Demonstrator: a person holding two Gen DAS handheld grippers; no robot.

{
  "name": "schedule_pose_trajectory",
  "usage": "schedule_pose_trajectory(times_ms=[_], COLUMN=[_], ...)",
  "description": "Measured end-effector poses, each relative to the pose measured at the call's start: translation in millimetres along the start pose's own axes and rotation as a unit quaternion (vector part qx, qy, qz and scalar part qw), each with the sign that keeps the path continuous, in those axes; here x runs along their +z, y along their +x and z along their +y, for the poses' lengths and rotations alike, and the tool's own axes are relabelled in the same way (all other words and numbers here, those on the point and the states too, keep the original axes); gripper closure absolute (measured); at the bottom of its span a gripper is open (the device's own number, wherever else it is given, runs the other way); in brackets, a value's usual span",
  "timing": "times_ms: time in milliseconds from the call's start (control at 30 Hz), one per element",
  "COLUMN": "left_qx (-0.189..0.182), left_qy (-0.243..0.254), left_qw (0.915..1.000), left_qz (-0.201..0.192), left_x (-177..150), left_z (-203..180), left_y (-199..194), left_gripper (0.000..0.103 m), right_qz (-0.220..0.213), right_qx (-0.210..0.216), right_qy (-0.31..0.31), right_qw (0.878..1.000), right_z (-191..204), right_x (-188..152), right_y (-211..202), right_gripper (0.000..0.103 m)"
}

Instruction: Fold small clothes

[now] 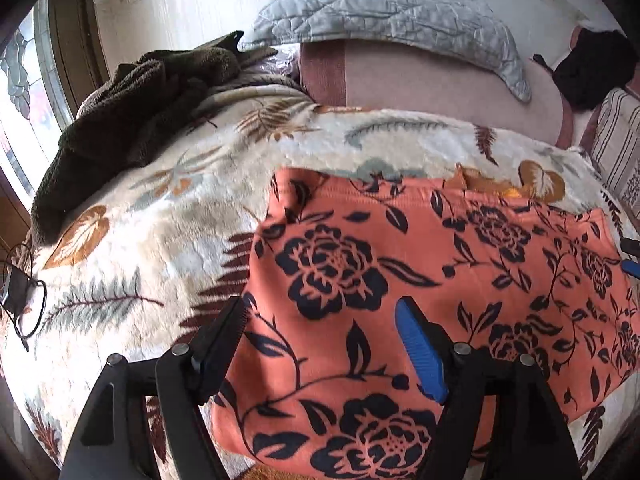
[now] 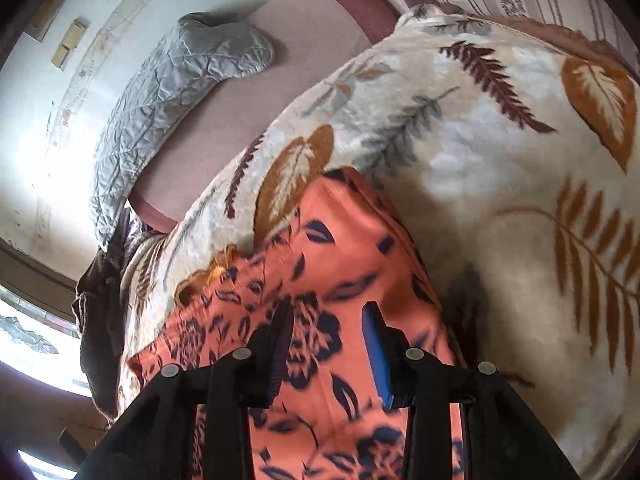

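Observation:
An orange garment with a black flower print [image 1: 420, 280] lies spread flat on a cream leaf-patterned blanket [image 1: 160, 240]. My left gripper [image 1: 320, 312] is open just above the garment's near left part, its jaws wide apart and holding nothing. In the right wrist view the same garment [image 2: 320, 264] lies under my right gripper [image 2: 328, 316], which is open over its right end and holds nothing. The right gripper's tips show at the far right edge of the left wrist view [image 1: 631, 258].
A dark brown towel [image 1: 120, 120] lies bunched at the blanket's far left. A grey quilted pillow [image 1: 380, 20] rests on a pink sheet [image 1: 440, 88] at the back. A dark cloth [image 1: 592, 68] and striped cushion [image 1: 616, 148] sit at the right. Cabled device [image 1: 16, 292] at left edge.

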State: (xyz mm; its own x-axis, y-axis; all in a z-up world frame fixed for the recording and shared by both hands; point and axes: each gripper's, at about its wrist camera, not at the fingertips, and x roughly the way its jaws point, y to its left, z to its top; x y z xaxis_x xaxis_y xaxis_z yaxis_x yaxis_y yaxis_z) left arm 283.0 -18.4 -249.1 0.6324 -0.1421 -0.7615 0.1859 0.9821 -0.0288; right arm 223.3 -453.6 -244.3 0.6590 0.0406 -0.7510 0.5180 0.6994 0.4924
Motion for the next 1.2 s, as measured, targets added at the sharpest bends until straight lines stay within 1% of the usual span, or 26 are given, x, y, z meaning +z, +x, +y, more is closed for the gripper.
schedule_pose_trajectory(times_ms=[33, 133, 167, 200, 233, 267, 300, 333, 400, 433, 467, 533, 600, 667, 733, 833, 900, 933, 1000, 1067, 1100, 1167, 1200], left_qx=[0.005, 0.041, 0.032, 0.01, -0.006, -0.019, -0.021, -0.011, 0.021, 0.032, 0.035, 0.036, 0.034, 0.038, 0.041, 0.041, 0.034, 0.029, 0.025, 0.016, 0.005, -0.021, -0.033], left_qy=[-0.007, -0.037, -0.053, -0.076, -0.097, -0.111, -0.122, -0.131, -0.141, -0.15, -0.161, -0.178, -0.182, -0.181, -0.173, -0.172, -0.174, -0.175, -0.174, -0.174, -0.174, -0.173, -0.17], left_qw=[0.9999, 0.9948, 0.9928, 0.9913, 0.9891, 0.9871, 0.9863, 0.9864, 0.9865, 0.9851, 0.9835, 0.98, 0.9783, 0.9778, 0.9787, 0.9786, 0.9787, 0.9795, 0.9817, 0.9831, 0.9833, 0.983, 0.9833], left_qz=[0.013, 0.085, 0.103, 0.107, 0.11, 0.113, 0.109, 0.099, 0.08, 0.077, 0.076, 0.08, 0.092, 0.099, 0.102, 0.105, 0.102, 0.096, 0.073, 0.055, 0.055, 0.058, 0.056], left_x=[3.1, 2.6, 0.3, -0.6, -0.3, 0.2, 0.2, 0.1, -1.2, -2.4, -4.9, -9.7, -12.8, -15.0, -16.5, -17.2, -15.4, -13.9, -9.5, -5.8, -4.8, -4.0, -3.3], left_z=[4.4, 20.5, 27.4, 35.4, 42.9, 49.1, 54.5, 60.5, 71.6, 78.3, 84.6, 94.5, 100.3, 103.2, 103.6, 107.1, 110.7, 112.8, 116.2, 118.8, 118.7, 114.5, 110.3], left_y=[6.4, 43.0, 52.5, 56.0, 56.7, 56.3, 54.1, 49.5, 39.3, 36.3, 34.9, 35.1, 38.6, 40.7, 41.1, 39.8, 38.4, 36.4, 28.4, 21.6, 21.2, 22.2, 21.1], left_gripper=[0.022, 0.022, 0.018, 0.017, 0.017, 0.017, 0.017, 0.017, 0.017, 0.017, 0.017, 0.017, 0.017, 0.017, 0.017, 0.017, 0.017, 0.017, 0.017, 0.017, 0.017, 0.017, 0.017], right_qz=[-0.005, -0.007, -0.012, -0.008, -0.011, -0.017, -0.018, -0.021, -0.021, -0.012, 0.0, 0.038, 0.075, 0.116, 0.151, 0.191, 0.232, 0.244, 0.223, 0.208, 0.192, 0.145, 0.133], right_qx=[-0.009, -0.015, -0.029, -0.038, -0.032, -0.034, -0.037, -0.03, 0.01, 0.03, 0.049, 0.087, 0.12, 0.16, 0.186, 0.214, 0.215, 0.205, 0.206, 0.209, 0.213, 0.219, 0.217], right_qy=[-0.001, 0.008, 0.009, 0.014, 0.019, 0.019, 0.01, -0.004, -0.038, -0.059, -0.082, -0.133, -0.179, -0.206, -0.212, -0.19, -0.164, -0.149, -0.133, -0.115, -0.107, -0.111, -0.114], right_qw=[1.0, 1.0, 0.999, 0.999, 0.999, 0.999, 0.999, 0.999, 0.999, 0.998, 0.995, 0.987, 0.974, 0.958, 0.947, 0.939, 0.934, 0.936, 0.943, 0.949, 0.952, 0.958, 0.96], right_z=[3.3, 4.9, 1.2, -3.8, -5.6, -3.7, 3.4, 13.1, 37.1, 54.3, 72.8, 115.1, 160.6, 203.0, 236.7, 273.3, 290.1, 294.5, 297.1, 296.0, 292.6, 282.0, 273.7], right_x=[10.3, 34.5, 39.2, 42.2, 42.5, 42.0, 40.3, 36.9, 24.1, 15.4, 4.8, -19.2, -46.2, -74.3, -98.8, -124.5, -138.6, -143.3, -141.6, -133.6, -128.5, -115.0, -106.4], right_y=[11.9, 46.6, 56.9, 67.2, 71.6, 68.0, 62.5, 57.4, 47.2, 45.4, 46.5, 54.5, 66.7, 82.6, 102.8, 141.4, 175.8, 191.6, 205.1, 204.3, 196.4, 170.1, 156.2], right_gripper=[0.065, 0.064, 0.065, 0.065, 0.065, 0.065, 0.064, 0.063, 0.063, 0.063, 0.063, 0.063, 0.063, 0.063, 0.063, 0.063, 0.064, 0.065, 0.066, 0.066, 0.066, 0.063, 0.064])
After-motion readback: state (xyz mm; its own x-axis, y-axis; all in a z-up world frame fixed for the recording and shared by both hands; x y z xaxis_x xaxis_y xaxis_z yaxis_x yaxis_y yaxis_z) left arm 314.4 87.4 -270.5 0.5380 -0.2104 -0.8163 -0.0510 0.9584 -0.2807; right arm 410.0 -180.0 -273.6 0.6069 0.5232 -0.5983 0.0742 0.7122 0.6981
